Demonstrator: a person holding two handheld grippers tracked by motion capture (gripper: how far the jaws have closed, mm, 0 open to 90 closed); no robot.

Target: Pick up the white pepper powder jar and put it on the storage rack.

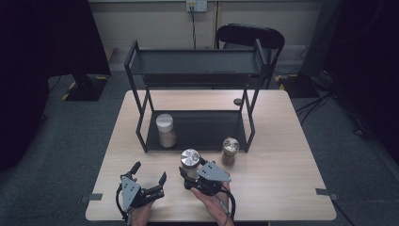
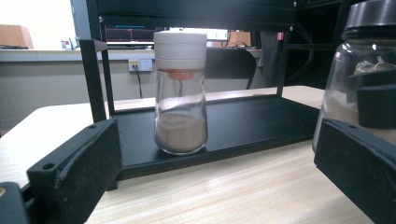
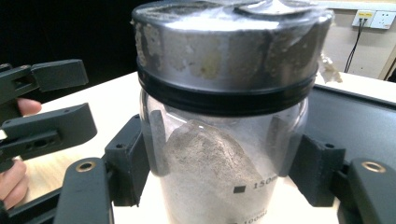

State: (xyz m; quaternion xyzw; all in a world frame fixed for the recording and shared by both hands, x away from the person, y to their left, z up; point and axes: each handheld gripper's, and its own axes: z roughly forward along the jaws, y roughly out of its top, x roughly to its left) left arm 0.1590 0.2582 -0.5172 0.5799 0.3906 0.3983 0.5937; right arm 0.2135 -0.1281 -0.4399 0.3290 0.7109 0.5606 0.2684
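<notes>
My right gripper (image 1: 190,173) is shut on a glass jar (image 1: 190,162) with a silver metal lid, half full of grey-brown powder, held near the table's front middle. In the right gripper view the jar (image 3: 219,140) sits between both jaws, pads pressing its sides. My left gripper (image 1: 149,173) is open to its left, nothing between its fingers. Its own view looks past wide-apart jaws at a white-capped bottle (image 2: 180,93) of brown powder. That bottle (image 1: 165,130) stands upright at the left of the black rack's lower shelf (image 1: 202,129).
A second jar (image 1: 230,150) with a crinkled foil top stands on the wooden table (image 1: 282,155) just in front of the rack's right leg. The rack's upper shelf (image 1: 195,61) is bare. A black chair (image 1: 250,35) stands behind the table.
</notes>
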